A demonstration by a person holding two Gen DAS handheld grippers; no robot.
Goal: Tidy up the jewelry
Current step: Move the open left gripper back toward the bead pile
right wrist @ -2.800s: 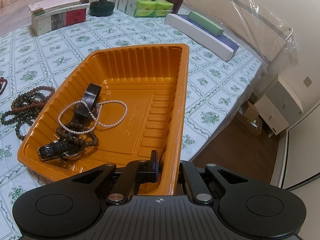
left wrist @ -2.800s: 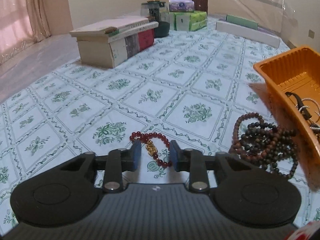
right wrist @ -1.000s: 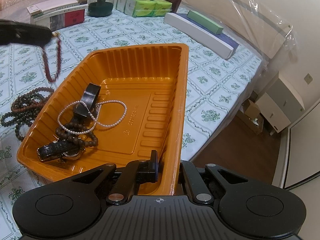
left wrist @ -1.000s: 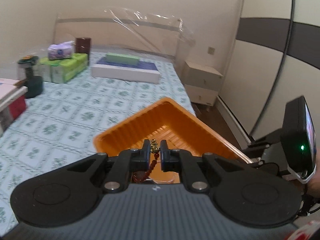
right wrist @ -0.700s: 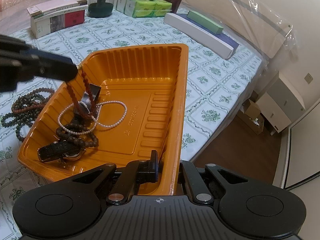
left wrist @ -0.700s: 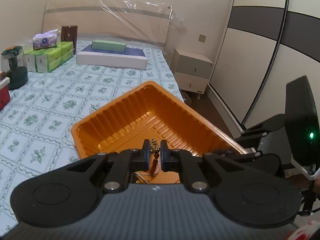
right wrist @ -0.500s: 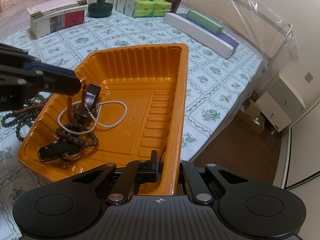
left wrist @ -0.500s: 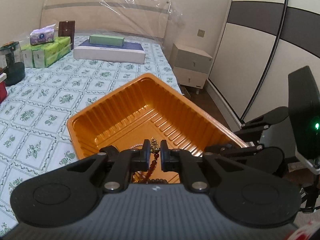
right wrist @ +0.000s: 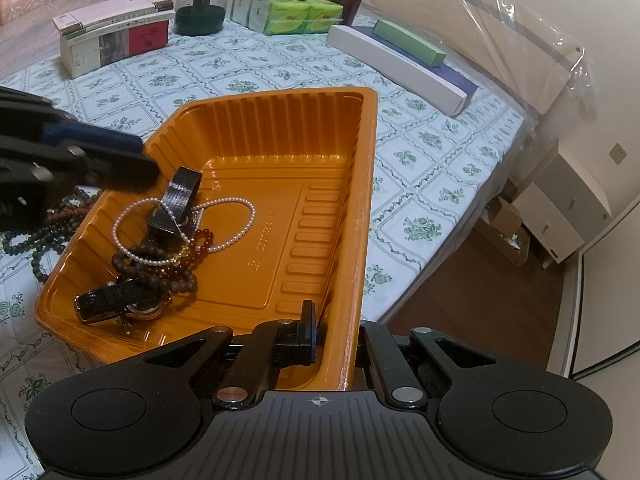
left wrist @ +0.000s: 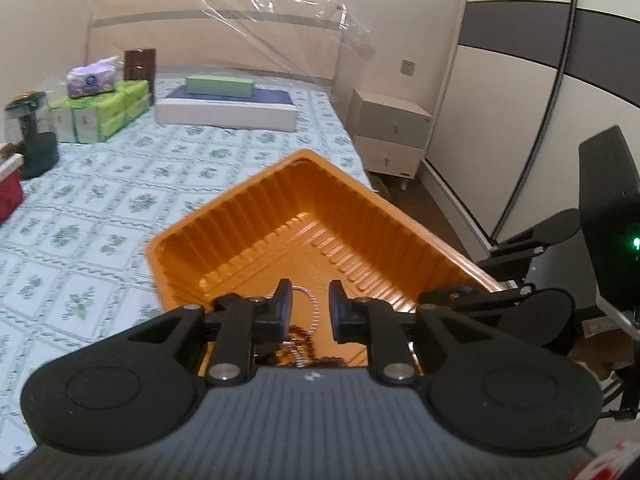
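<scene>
From the left wrist view, the left gripper (left wrist: 310,306) hangs over the near corner of the orange tray (left wrist: 248,216), which sits on the green-patterned bedspread (left wrist: 100,200) by the bed's edge. Its jaws have just been opening and now stand apart with nothing pinched between them; below the gap lie the red bead bracelet (left wrist: 298,330) with its gold charm and a loop of the pearl strand (left wrist: 312,304), both on the tray floor. So this piece looks delivered, and the release appears done or all but done. From the right wrist view, the right gripper (right wrist: 338,336) is clamped on the near wall of the orange tray (right wrist: 366,184), one finger inside and one outside, steadying it. Inside, heaped toward the left end, are the pearl strand (right wrist: 236,236), the red bead bracelet (right wrist: 202,240), a brown bead bracelet (right wrist: 160,276), a black watch (right wrist: 116,300) and a second black strap (right wrist: 182,192). The left gripper (right wrist: 146,170) shows as a dark blur just above that heap. Still outside the tray, on the bedspread (right wrist: 420,160) beside its left wall, lies a tangle of dark beaded necklaces (right wrist: 44,232), partly hidden behind the left gripper. By my judgement most of the jewelry is gathered, and that tangle is the remaining job as far as these views reach.
</scene>
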